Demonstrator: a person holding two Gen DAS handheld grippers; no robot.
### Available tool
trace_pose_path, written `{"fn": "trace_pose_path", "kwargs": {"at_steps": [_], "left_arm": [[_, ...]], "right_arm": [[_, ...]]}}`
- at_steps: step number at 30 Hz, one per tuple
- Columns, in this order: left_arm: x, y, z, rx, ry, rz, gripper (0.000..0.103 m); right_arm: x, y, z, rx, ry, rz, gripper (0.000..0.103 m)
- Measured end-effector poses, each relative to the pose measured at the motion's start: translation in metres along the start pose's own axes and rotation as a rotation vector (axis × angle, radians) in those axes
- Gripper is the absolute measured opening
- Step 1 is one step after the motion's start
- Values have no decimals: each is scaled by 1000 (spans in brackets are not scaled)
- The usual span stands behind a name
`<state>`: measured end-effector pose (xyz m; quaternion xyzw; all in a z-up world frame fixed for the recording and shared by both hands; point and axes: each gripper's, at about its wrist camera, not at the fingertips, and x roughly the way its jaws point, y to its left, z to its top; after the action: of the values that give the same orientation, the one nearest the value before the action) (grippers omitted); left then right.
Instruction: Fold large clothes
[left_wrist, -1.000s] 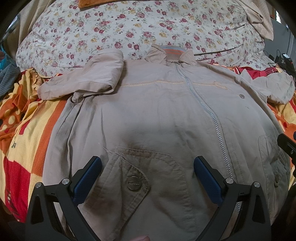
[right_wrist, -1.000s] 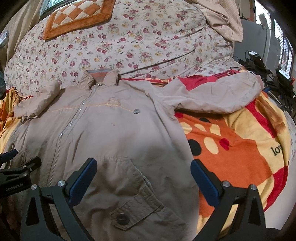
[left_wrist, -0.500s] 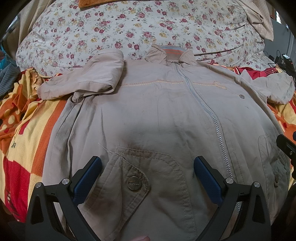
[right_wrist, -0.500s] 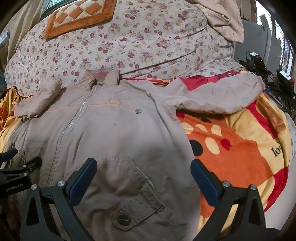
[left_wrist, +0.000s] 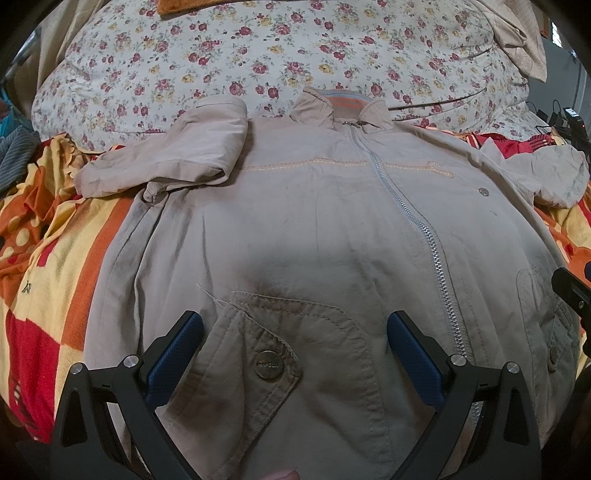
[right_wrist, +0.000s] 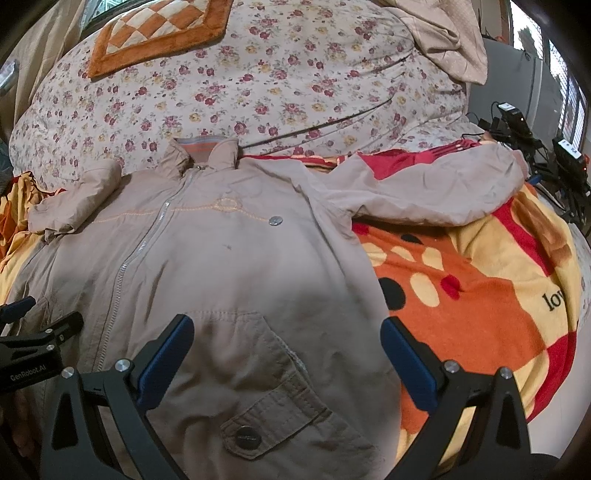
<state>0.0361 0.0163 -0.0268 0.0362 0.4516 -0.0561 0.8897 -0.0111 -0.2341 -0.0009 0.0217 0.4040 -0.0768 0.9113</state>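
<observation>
Left wrist view shows almost nothing changed over the last second: jacket (left_wrist: 314, 221) lies flat, zipped, on the blanket (right_wrist: 480, 295); left gripper (left_wrist: 295, 343) and right gripper (right_wrist: 288, 347) hover wide, empty. Folding hasn't begun.

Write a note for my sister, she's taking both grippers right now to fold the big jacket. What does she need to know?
Left gripper: open, holding nothing, over the left pocket.
Right gripper: open, holding nothing, over the right pocket.
Jacket: zipped, front up, flat on the orange blanket, collar toward the floral quilt.
Done: the left sleeve looks bent back on itself.
Left: the right sleeve lies stretched out; no body fold shows yet.
</observation>
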Motion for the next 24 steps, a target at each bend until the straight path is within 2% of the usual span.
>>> {"fn": "trace_pose_path", "kwargs": {"at_steps": [24], "left_arm": [[1,-1,1,-7,4,-4,92]], "right_arm": [[1,0,0,1,0,1,102]]}}
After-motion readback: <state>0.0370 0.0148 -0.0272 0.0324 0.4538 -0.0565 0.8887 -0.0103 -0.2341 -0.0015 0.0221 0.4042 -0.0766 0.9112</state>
